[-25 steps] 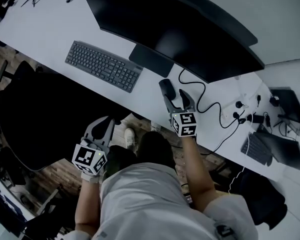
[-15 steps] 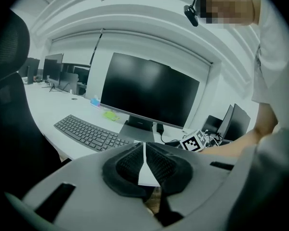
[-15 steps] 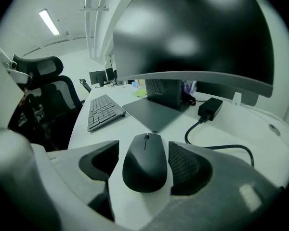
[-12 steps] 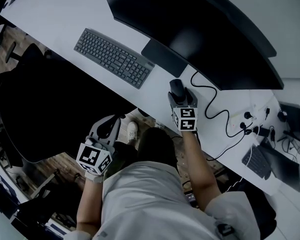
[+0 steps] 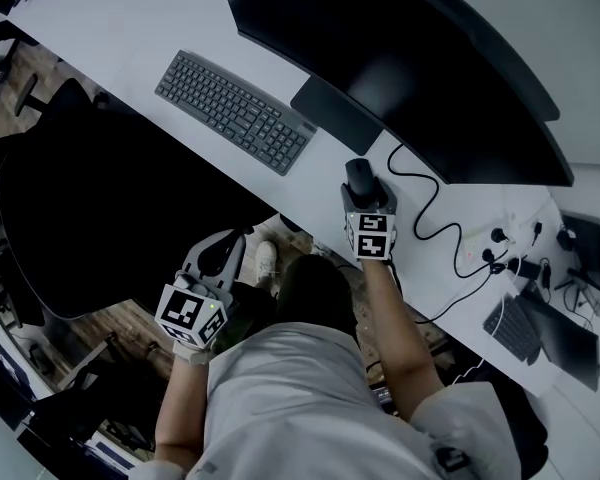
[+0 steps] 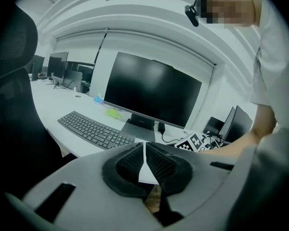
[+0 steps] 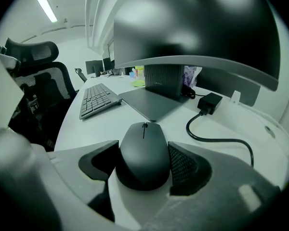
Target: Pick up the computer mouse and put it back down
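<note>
The computer mouse (image 7: 143, 153) is seen resting on the white desk (image 5: 100, 38), just in front of the monitor's flat stand base (image 5: 337, 113). It is framed by the right gripper (image 5: 368, 198), whose jaws have just been opening and stand wide on either side of it. The pads are judged not to press on it, so the put-down looks complete. The left gripper (image 5: 220, 253) is held below the desk edge, its pads closed together on nothing, apparently to be kept clear of the work. A keyboard (image 5: 235, 111) lies well apart to the left. A black cable (image 5: 420, 203) and its power adapter (image 7: 209, 102) are laid near the mouse on the right, the likeliest snag when the gripper is drawn back.
</note>
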The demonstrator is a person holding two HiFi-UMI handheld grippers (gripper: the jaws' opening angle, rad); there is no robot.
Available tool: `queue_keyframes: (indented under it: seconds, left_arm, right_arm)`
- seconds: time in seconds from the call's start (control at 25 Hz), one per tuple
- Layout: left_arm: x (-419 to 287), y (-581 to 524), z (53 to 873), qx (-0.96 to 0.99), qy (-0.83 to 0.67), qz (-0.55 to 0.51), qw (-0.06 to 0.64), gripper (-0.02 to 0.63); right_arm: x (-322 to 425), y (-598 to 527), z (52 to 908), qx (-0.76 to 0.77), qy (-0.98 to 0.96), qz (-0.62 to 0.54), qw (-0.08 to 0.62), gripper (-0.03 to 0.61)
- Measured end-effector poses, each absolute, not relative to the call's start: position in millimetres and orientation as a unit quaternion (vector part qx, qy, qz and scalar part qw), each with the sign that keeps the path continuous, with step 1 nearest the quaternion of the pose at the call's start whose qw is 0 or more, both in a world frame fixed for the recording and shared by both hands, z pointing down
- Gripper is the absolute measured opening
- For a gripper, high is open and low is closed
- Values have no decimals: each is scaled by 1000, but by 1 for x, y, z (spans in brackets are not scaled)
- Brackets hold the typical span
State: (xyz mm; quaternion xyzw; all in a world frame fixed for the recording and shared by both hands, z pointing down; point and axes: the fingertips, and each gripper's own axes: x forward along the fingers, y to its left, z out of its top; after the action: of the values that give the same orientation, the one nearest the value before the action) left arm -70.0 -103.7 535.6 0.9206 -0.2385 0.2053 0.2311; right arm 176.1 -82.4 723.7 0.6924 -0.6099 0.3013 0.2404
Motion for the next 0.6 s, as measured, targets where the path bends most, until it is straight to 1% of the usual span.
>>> queue_keyframes:
  seconds: [0.28,0.6]
  left_arm:
    - [-68,-106,535,921,-236,206,230,3]
    - [-62,-109,528,927,-226,196,224,3]
  right_arm:
    - [174,-83,723,684,-614,309,243,293]
    - [177,-76,701,683,-618,320,222,291]
